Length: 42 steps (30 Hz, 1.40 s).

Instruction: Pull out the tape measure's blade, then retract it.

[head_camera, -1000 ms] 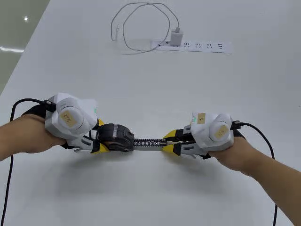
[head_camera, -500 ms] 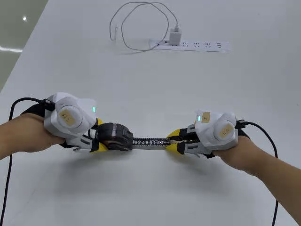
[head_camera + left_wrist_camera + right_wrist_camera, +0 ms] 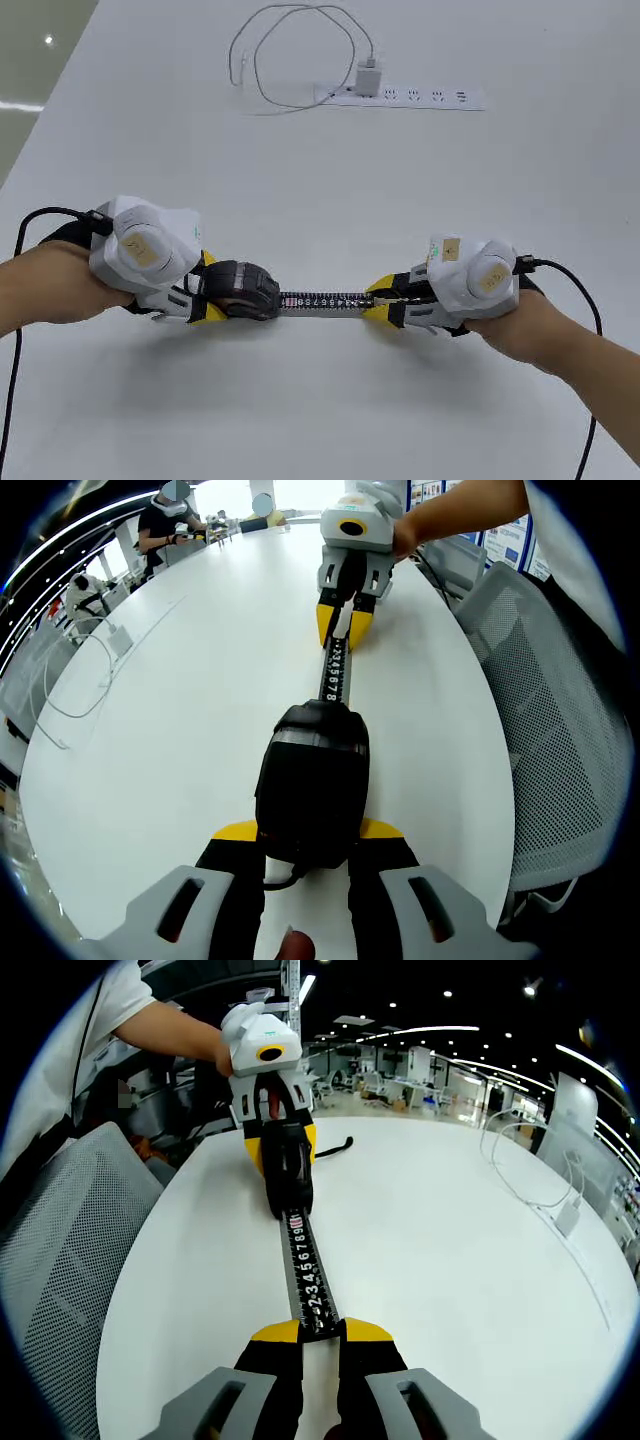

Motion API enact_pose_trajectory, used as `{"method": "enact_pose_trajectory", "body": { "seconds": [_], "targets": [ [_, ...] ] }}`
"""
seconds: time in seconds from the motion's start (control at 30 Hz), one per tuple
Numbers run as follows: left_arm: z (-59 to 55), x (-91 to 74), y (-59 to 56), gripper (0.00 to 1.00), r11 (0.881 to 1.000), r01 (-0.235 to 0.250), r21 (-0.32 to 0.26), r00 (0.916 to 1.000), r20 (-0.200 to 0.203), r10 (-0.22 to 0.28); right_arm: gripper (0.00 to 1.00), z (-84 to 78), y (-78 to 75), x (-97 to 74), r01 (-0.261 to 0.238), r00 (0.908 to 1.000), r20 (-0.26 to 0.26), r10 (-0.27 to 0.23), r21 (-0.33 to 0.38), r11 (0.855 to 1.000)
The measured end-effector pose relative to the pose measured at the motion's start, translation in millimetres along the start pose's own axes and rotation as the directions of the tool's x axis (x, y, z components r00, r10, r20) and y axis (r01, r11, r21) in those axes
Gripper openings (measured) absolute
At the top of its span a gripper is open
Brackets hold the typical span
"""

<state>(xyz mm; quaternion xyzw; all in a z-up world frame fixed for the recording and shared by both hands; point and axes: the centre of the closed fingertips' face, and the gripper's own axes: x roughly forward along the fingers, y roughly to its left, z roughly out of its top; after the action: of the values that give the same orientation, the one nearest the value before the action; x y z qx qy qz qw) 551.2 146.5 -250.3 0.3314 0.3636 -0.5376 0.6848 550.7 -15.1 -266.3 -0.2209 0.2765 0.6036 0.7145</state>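
The black tape measure case (image 3: pixel 245 291) lies low over the white table, held between the yellow-tipped jaws of my left gripper (image 3: pixel 208 297), which is shut on it. In the left gripper view the case (image 3: pixel 312 780) sits just ahead of the left gripper (image 3: pixel 312 832). A short stretch of numbered blade (image 3: pixel 325 300) runs from the case to my right gripper (image 3: pixel 380 297), which is shut on the blade's end. In the right gripper view the blade (image 3: pixel 305 1275) leads from the right gripper (image 3: pixel 320 1332) to the case (image 3: pixel 286 1165).
A white power strip (image 3: pixel 400 96) with a plugged-in charger (image 3: pixel 367 78) and looped white cable (image 3: pixel 290 55) lies at the far side of the table (image 3: pixel 320 190). Black cords (image 3: pixel 15 330) trail from both grippers. Mesh chairs (image 3: pixel 540 690) stand beside the table.
My right gripper has moved to the right with the blade's end, so more blade shows between it and the case. The left gripper and the case have stayed in place.
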Motion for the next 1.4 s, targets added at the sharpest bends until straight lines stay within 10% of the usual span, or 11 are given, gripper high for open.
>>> {"method": "enact_pose_trajectory", "body": {
  "seconds": [1.4],
  "targets": [
    [0.0, 0.5, -0.7, 0.27, 1.000, -0.004, 0.000, 1.0000, -0.001, 0.004, 0.08, -26.3, -4.1, -30.2, 0.027, 0.9987, -0.043, -0.027, 0.015, 1.000]
  ]
}}
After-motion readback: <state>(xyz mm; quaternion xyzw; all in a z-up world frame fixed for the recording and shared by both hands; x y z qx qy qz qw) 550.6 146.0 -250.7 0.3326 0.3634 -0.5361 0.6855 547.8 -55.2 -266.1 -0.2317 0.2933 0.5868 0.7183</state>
